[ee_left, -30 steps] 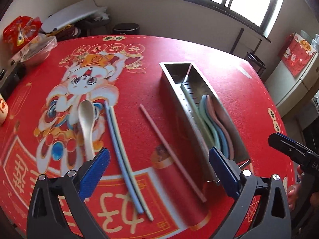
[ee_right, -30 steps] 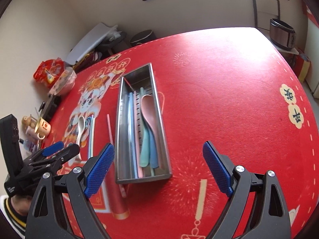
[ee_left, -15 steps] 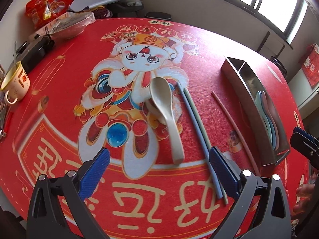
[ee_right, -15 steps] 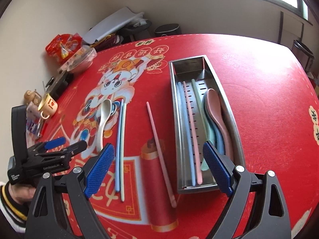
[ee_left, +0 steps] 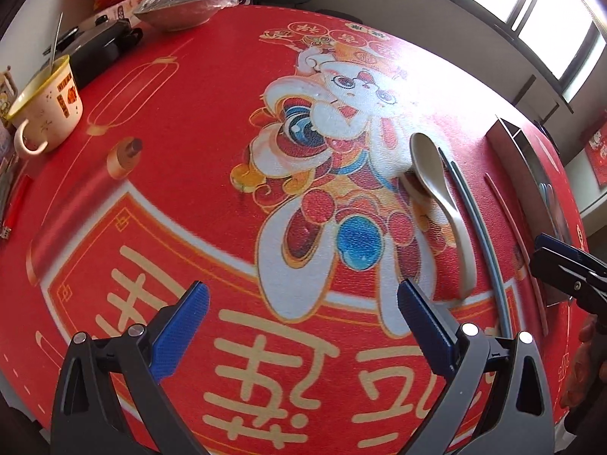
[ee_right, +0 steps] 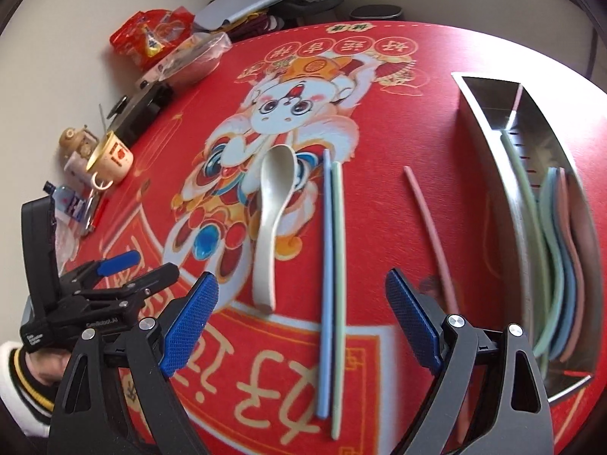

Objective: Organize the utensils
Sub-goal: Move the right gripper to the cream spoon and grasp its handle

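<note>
We hold both grippers over the red cloth (ee_right: 398, 113), nothing gripped. Right gripper (ee_right: 301, 303): jaws wide apart, empty, hanging above the near ends of the loose utensils. Left gripper (ee_left: 299, 314): jaws also wide apart, empty, over bare printed cloth left of the spoon.

Loose on the cloth, left to right in the right view: white spoon (ee_right: 273, 204), bowl far, handle near; blue chopstick (ee_right: 326, 265) and green chopstick (ee_right: 337, 265) lying side by side, touching or nearly so; pink chopstick (ee_right: 428, 223) well apart to their right.

Steel tray (ee_right: 478, 121) sits at the right, long axis near-far. Inside it: a green chopstick plus stacked spoons in green, blue and pink against the right wall. Exact count is blurred.

Mug (ee_left: 45, 106), bowl (ee_left: 182, 11) and snack bag (ee_right: 151, 38) sit along the far-left edge.
</note>
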The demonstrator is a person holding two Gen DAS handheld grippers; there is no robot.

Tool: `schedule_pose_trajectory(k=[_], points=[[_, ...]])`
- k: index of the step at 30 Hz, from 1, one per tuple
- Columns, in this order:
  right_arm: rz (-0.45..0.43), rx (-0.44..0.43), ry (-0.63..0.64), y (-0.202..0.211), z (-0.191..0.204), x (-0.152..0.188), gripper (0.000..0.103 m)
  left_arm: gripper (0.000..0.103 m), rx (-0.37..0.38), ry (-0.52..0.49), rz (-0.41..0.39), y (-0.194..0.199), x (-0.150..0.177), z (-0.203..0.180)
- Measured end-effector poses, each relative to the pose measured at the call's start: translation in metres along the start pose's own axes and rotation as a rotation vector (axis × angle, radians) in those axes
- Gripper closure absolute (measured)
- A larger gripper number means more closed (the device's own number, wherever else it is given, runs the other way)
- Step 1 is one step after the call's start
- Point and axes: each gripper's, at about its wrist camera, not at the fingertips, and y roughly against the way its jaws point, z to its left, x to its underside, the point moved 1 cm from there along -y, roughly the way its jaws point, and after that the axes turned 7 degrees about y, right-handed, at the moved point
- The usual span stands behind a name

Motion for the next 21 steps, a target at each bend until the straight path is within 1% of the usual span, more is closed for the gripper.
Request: schedule_pose_trajectory(k=[1,2,4,8,9,11,12,14,15,16,17,21], points=[[0.005,-0.004,0.005,-0.007,0.005,-0.004,0.018,0.006,-0.004,-0.003,0.002,-0.002,-0.001,0.004],[0.011,-0.006,0.008,-0.013,0.008,-0.008,0.03,0.006,-0.005,-0.007,0.005,-0.005,-0.003,0.007],[0.035,0.001,0.004,-0.026,0.012,-0.015,0.038,0.006,-0.003,-0.015,0.01,-0.009,-0.006,0.013],[0.052,0.03,-0.01,-0.045,0.016,-0.023,0.055,0.006,-0.016,-0.05,0.01,-0.014,-0.011,0.019],[0.058,0.037,-0.006,-0.048,0.018,-0.024,0.056,0.006,-0.017,-0.061,0.008,-0.015,-0.012,0.02],[0.068,0.047,-0.004,-0.055,0.02,-0.025,0.064,0.006,-0.017,-0.082,0.004,-0.016,-0.014,0.02],[0.072,0.047,-0.007,-0.057,0.021,-0.025,0.065,0.006,-0.018,-0.094,0.004,-0.017,-0.014,0.02],[0.074,0.046,-0.018,-0.061,0.022,-0.025,0.071,0.006,-0.042,-0.13,0.001,-0.02,-0.013,0.017],[0.071,0.047,-0.022,-0.062,0.023,-0.025,0.071,0.006,-0.059,-0.154,0.001,-0.021,-0.012,0.015],[0.068,0.048,-0.025,-0.063,0.024,-0.026,0.074,0.006,-0.079,-0.177,0.001,-0.022,-0.01,0.013],[0.07,0.043,-0.027,-0.063,0.025,-0.026,0.079,0.006,-0.08,-0.18,-0.006,-0.022,-0.009,0.013],[0.077,0.034,-0.034,-0.066,0.028,-0.025,0.088,0.005,-0.079,-0.177,-0.002,-0.023,-0.011,0.014]])
